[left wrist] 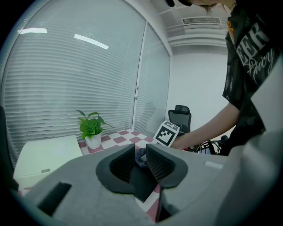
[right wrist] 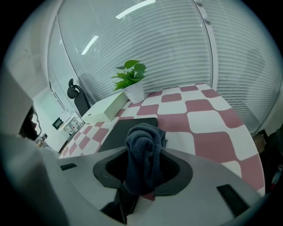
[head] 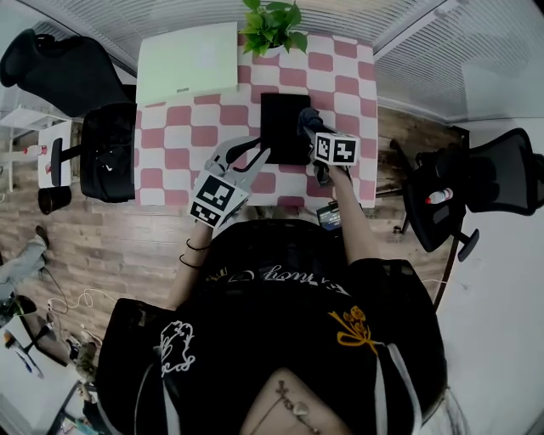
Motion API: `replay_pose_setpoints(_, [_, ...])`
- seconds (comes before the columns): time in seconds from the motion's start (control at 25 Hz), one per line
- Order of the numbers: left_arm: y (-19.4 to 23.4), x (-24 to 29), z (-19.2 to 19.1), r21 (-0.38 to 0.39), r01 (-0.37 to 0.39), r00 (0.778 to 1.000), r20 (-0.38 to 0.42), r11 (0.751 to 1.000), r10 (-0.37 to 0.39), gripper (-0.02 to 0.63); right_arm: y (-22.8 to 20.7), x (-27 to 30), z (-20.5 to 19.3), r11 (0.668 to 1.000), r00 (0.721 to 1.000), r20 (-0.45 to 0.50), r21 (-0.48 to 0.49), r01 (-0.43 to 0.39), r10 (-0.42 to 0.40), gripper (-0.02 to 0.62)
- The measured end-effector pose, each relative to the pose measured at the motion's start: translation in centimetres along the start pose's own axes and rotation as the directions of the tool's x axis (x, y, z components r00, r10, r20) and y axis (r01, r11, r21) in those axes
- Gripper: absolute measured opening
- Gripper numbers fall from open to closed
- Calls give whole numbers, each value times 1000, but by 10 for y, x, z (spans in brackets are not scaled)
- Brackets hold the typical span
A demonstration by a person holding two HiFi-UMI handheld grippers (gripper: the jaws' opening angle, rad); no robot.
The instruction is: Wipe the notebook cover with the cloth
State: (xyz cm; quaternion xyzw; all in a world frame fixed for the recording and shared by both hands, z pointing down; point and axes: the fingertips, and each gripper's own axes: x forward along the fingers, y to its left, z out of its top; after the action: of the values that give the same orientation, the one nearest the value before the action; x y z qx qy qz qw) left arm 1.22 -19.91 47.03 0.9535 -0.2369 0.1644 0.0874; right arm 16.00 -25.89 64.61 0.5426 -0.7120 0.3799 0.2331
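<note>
A black notebook (head: 285, 127) lies flat on the pink-and-white checked table (head: 178, 136), and in the right gripper view the notebook (right wrist: 128, 130) sits just ahead of the jaws. My right gripper (head: 308, 121) is shut on a bunched dark blue cloth (right wrist: 143, 152); it hovers at the notebook's right edge, and the cloth (head: 306, 116) hangs over the cover. My left gripper (head: 243, 155) stands open by the notebook's near left corner with nothing held. Through the narrow gap of the left gripper (left wrist: 140, 160) a bit of the cloth (left wrist: 141, 155) shows.
A potted green plant (head: 272, 25) stands at the table's far edge, with a flat white box (head: 187, 61) to its left. Black office chairs stand left (head: 106, 151) and right (head: 493, 178) of the table. A phone (head: 329, 217) lies at the near edge.
</note>
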Motion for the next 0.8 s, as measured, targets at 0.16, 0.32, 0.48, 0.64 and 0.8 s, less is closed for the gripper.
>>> replay_pose_setpoints(0.16, [0, 0, 0, 2, 1, 1000, -2, 1000, -1, 71, 0, -3, 1, 1000, 1000, 5, 6, 15, -15, 126])
replay_pose_setpoints(0.32, [5, -5, -3, -7, -19, 1000, -6, 1000, 19, 71, 26, -8, 12, 999, 999, 34, -30, -23, 24, 126])
replay_pose_setpoints(0.48, [11, -13, -6, -17, -48, 999, -7, 999, 48, 71, 69, -9, 13, 990, 994, 42, -94, -100, 105, 126])
replay_pose_setpoints(0.64, [14, -19, -8, -23, -70, 998, -5, 997, 70, 71, 112, -1, 1, 971, 984, 0, -163, -173, 176, 126])
replay_pose_setpoints(0.8, [15, -24, -10, -32, -82, 997, -5, 996, 82, 71, 146, 8, -15, 948, 972, -55, -215, -234, 227, 126])
